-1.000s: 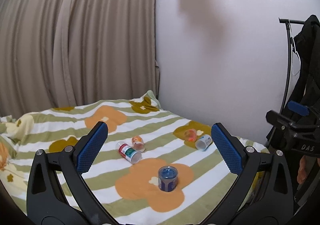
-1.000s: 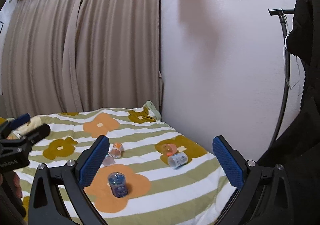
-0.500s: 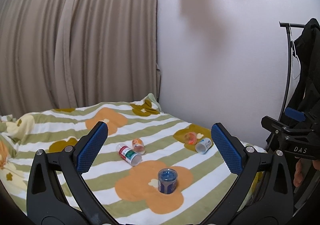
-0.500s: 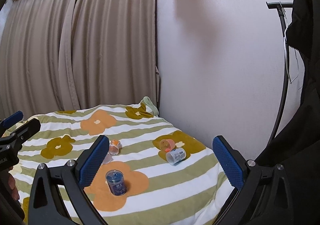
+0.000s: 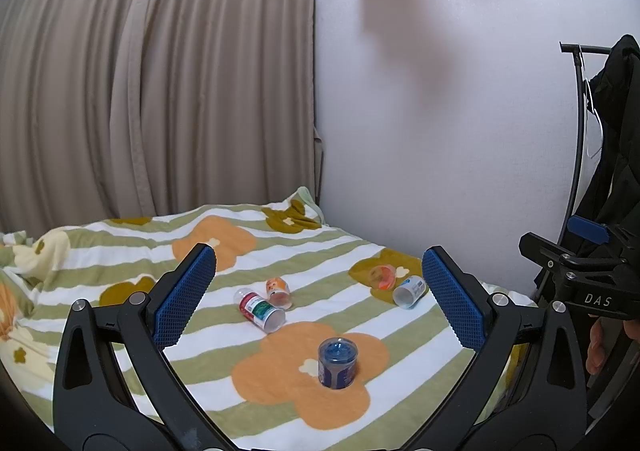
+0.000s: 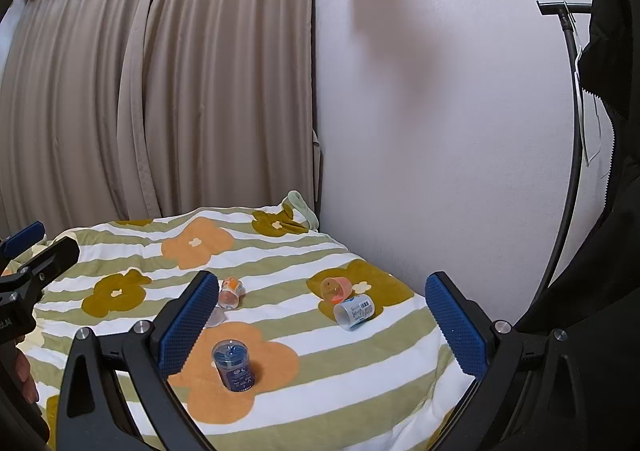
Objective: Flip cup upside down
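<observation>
Cup: blue clear plastic cup, printed label, stood base-up on orange flower of blanket.
L gripper: spread wide, empty, above bed.
R gripper: spread wide, empty.

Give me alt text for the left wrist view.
A blue cup stands on a floral striped blanket, framed by the open left tool. Four small cups lie tipped over behind it, near a white wall.
</observation>
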`<state>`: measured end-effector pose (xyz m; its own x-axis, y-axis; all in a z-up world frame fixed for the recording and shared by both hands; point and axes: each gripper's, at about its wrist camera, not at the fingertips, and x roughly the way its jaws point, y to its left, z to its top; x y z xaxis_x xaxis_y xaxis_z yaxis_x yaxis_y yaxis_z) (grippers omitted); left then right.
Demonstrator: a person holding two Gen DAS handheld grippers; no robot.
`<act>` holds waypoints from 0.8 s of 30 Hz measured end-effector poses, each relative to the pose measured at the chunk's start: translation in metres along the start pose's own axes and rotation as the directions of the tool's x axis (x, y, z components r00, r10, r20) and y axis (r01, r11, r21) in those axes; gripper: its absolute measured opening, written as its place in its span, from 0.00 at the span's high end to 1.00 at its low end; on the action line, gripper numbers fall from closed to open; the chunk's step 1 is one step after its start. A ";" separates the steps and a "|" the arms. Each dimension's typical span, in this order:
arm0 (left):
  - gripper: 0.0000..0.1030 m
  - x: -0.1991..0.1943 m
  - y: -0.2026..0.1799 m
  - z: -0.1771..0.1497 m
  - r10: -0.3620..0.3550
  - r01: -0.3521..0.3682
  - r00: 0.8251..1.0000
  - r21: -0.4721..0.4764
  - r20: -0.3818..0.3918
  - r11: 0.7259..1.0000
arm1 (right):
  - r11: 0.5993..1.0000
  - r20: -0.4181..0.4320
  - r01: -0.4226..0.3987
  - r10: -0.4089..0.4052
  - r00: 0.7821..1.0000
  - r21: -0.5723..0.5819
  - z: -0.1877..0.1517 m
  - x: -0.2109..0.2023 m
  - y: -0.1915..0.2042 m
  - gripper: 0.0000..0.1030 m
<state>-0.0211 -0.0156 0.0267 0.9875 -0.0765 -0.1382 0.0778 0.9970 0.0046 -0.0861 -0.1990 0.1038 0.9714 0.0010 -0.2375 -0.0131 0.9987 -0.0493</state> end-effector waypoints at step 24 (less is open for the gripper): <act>0.00 0.001 0.002 -0.001 -0.003 0.003 1.000 0.007 0.001 1.000 | 1.000 -0.003 0.018 -0.018 1.000 -0.010 -0.004 -0.001 0.004 0.00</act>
<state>-0.0205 -0.0135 0.0256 0.9873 -0.0798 -0.1372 0.0821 0.9966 0.0112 -0.0880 -0.1948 0.1003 0.9707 -0.0170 -0.2397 0.0018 0.9980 -0.0635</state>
